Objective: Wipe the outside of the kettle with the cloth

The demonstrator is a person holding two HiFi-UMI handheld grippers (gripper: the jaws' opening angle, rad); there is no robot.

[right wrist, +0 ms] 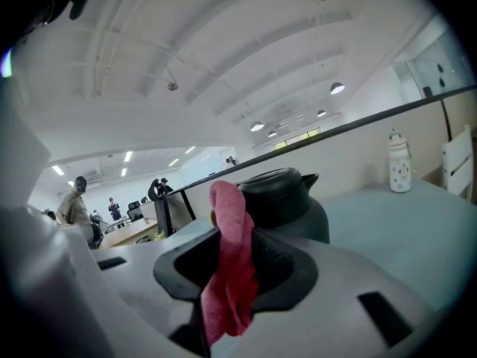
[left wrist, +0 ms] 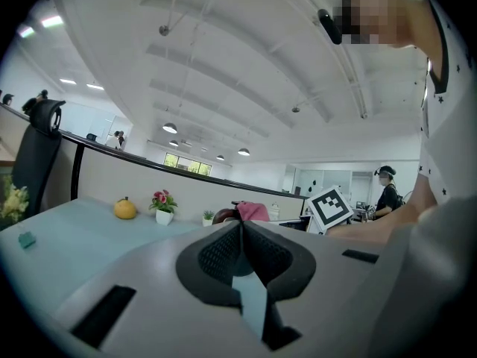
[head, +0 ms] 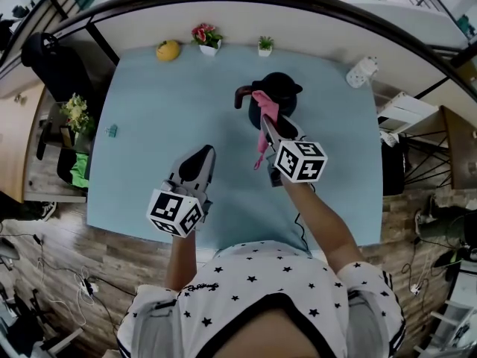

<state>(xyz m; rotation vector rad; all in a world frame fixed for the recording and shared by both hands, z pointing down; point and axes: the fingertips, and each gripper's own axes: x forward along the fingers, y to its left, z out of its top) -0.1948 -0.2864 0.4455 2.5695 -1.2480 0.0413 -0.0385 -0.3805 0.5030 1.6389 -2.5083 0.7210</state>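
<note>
- Nearest your body, your left gripper (head: 203, 155) is over the blue tabletop (head: 156, 118), its fingers pressed together with nothing between them.
- Just beyond it, your right gripper (head: 266, 121) has its fingers clamped on the pink cloth (head: 264, 107), whose loose end hangs down.
- The cloth's upper end lies at the near side of the black kettle (head: 282, 89), which stands upright beyond mid-tabletop.
- Along the far edge sit a yellow fruit (head: 168, 50), a flower pot (head: 207, 39), a small plant (head: 264, 45) and a white bottle (head: 363, 71).
</note>
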